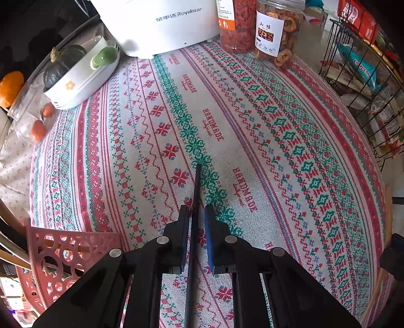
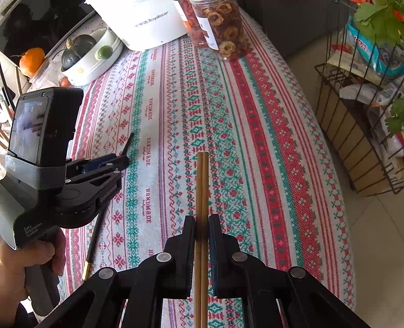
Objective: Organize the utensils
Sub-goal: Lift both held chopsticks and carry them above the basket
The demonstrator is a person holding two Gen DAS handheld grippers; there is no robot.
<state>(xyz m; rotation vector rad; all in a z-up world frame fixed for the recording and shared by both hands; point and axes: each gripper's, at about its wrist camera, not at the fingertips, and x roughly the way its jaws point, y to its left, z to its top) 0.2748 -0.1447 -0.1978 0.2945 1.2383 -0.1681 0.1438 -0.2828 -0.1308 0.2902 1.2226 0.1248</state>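
We have a utensil in each hand: our left gripper [image 1: 196,214] closes its fingers on the black chopstick [image 1: 195,186], which runs lengthwise between them above the counter [image 1: 277,141], and our right gripper [image 2: 202,222] clamps the pair of bamboo chopsticks [image 2: 202,181] the same way. Gripping them along the fingers likely keeps each set aligned for sorting into the pink basket [image 1: 65,252] nearby.

Both fisheye cameras sit just behind their tools, looking forward and down along the counter [image 1: 252,121] toward the white Royalstar appliance [image 1: 161,22]. The right view, off to the side, also catches the left tool [image 2: 123,157].
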